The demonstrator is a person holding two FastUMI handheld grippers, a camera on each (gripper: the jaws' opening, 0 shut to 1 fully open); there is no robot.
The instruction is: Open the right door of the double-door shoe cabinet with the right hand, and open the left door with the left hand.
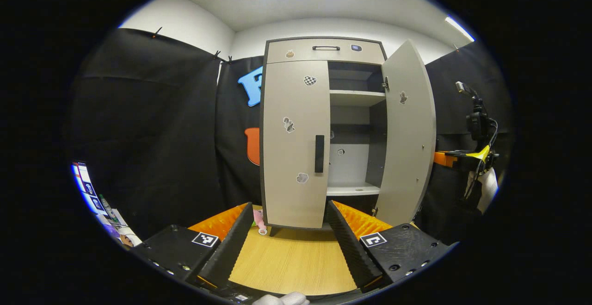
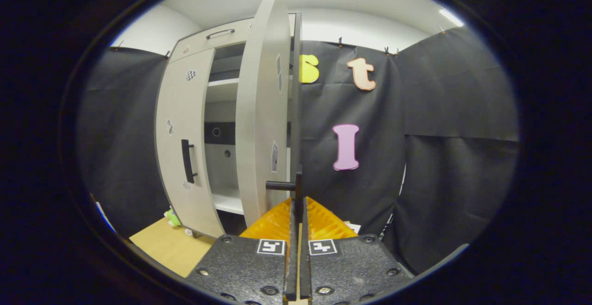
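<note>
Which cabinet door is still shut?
The left door is shut, flat against the cabinet; the right door is swung open, showing shelves.

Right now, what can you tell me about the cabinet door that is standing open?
The right door is a tall, flat panel in a matt beige-grey finish, like laminated board, with a few small stickers on its inner face. It stands swung far out from the shoe cabinet, exposing pale shelves inside. In the right gripper view its dark bar handle sits edge-on just ahead of the right gripper, whose fingers are closed together at the handle; whether they pinch it is unclear. The left door is shut.
</note>
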